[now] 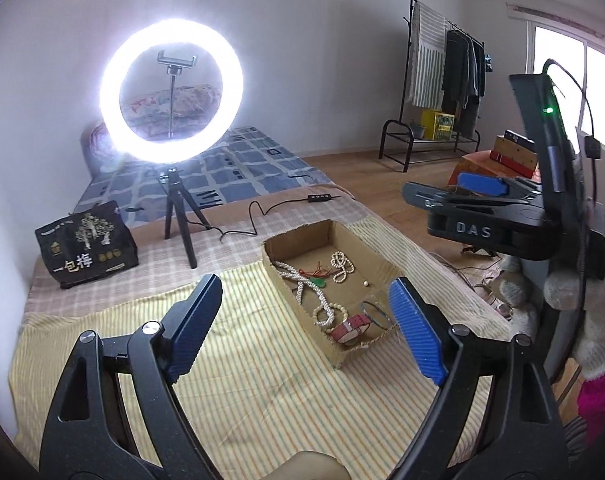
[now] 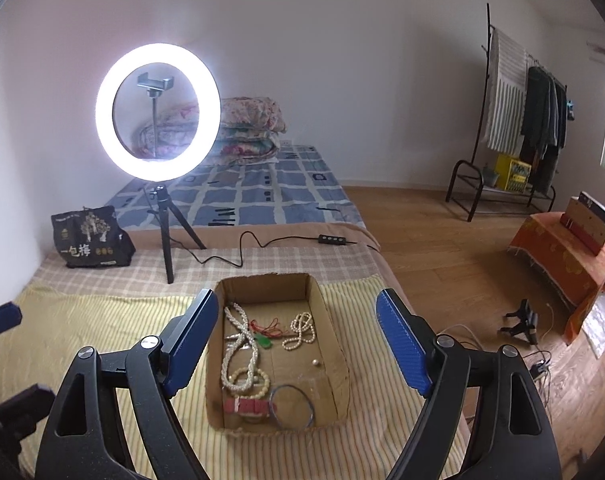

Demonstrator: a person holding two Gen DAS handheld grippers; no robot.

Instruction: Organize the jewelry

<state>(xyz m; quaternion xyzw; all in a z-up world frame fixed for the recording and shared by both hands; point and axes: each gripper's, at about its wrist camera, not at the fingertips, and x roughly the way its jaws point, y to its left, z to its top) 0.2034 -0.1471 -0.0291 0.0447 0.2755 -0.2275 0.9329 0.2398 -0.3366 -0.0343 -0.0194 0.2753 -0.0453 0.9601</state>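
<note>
Cardboard box plain brown. Inside: bead necklaces cream-white; cord red with green pendant; watch strap red; bangle silvery-blue, perhaps. Cloth under box: yellow, thin stripes. Blanket at far edge: beige-pink check. Gripper pads blue, ribbed. Bag black, gold print.

A bed carries a yellow striped cloth over a checked blanket. On the cloth sits an open cardboard box. On the blanket stand a ring light on its tripod and a black bag.
</note>
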